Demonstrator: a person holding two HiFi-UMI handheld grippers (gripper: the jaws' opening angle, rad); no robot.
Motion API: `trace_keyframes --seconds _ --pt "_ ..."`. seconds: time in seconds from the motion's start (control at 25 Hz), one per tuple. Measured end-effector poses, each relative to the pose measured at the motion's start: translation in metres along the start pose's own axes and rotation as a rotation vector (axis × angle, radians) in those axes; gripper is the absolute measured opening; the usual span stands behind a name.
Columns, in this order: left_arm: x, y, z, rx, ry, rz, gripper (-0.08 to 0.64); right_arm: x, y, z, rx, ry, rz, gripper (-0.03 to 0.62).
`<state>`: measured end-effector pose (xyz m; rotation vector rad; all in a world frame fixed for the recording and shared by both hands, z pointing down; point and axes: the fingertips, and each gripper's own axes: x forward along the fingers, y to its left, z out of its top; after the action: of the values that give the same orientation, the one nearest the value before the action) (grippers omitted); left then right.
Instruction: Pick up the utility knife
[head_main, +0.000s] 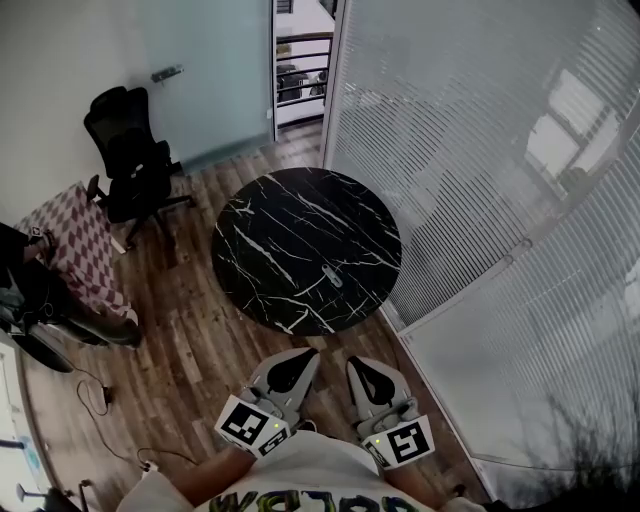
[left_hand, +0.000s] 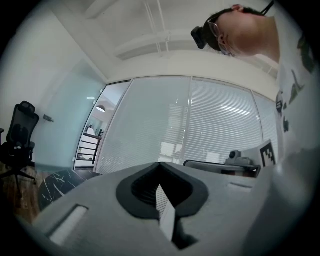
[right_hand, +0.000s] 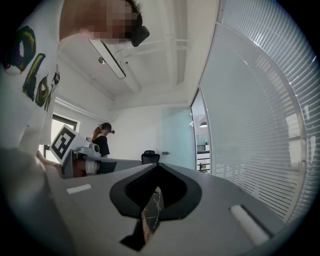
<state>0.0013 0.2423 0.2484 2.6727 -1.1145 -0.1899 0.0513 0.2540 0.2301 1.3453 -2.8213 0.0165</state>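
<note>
Knife (head_main: 332, 276) lies small and flat on the round black bench (head_main: 268, 232), well apart from left gripper (head_main: 300, 360) and right gripper (head_main: 360, 368), both jaws closed on nothing; probably light, stiff, slick, so pinch across mid-handle.

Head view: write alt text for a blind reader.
A round black marble table stands on a wood floor, a small knife lying on its near half. Nearer the camera, the left tool and right tool are held side by side, both shut and empty.
</note>
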Motion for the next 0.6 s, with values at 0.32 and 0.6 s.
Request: trace_keyframes --seconds 0.32,0.6 --pt "0.026 0.066 0.014 -0.007 0.004 -0.008 0.003 0.072 -0.016 0.003 0.017 -0.006 -0.001 0.003" --pt "0.045 0.119 0.032 -0.019 0.003 -0.020 0.003 0.131 -0.028 0.004 -0.009 0.021 -0.005 0.003"
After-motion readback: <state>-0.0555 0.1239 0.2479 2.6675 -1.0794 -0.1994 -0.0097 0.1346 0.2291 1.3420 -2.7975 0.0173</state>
